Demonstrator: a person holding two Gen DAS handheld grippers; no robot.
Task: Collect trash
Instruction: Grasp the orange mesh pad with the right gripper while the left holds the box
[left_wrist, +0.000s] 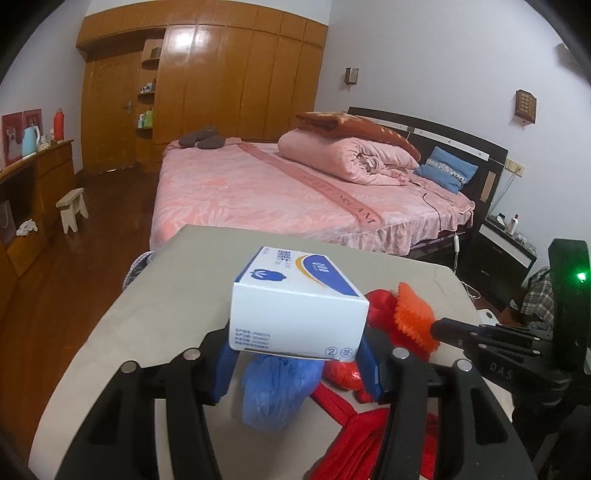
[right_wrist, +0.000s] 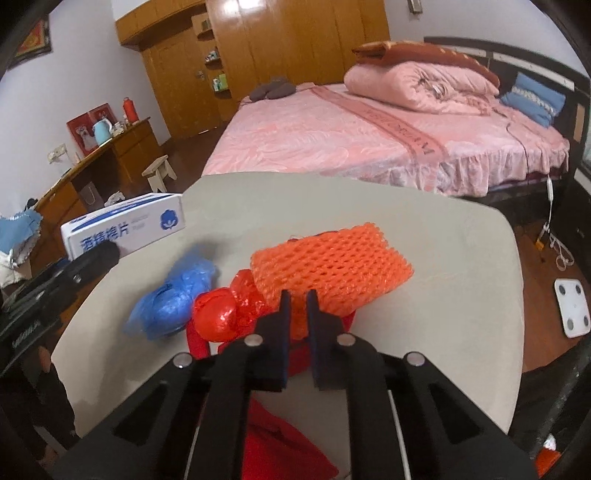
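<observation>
Looking past the right tongs (right_wrist: 296, 306): jaws nearly closed, pinching the near end of the orange foam net (right_wrist: 332, 258), whose long axis runs away to their right. Left tongs (left_wrist: 295, 354) grip the white box (left_wrist: 299, 310), half-open, lifted above the worktop (left_wrist: 166, 295).

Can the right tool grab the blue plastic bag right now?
Probably not yet. The right tool is already pinching the orange foam net, so it is busy. The blue plastic bag lies bare on the table just to its left, beside the red wrapper.
</observation>
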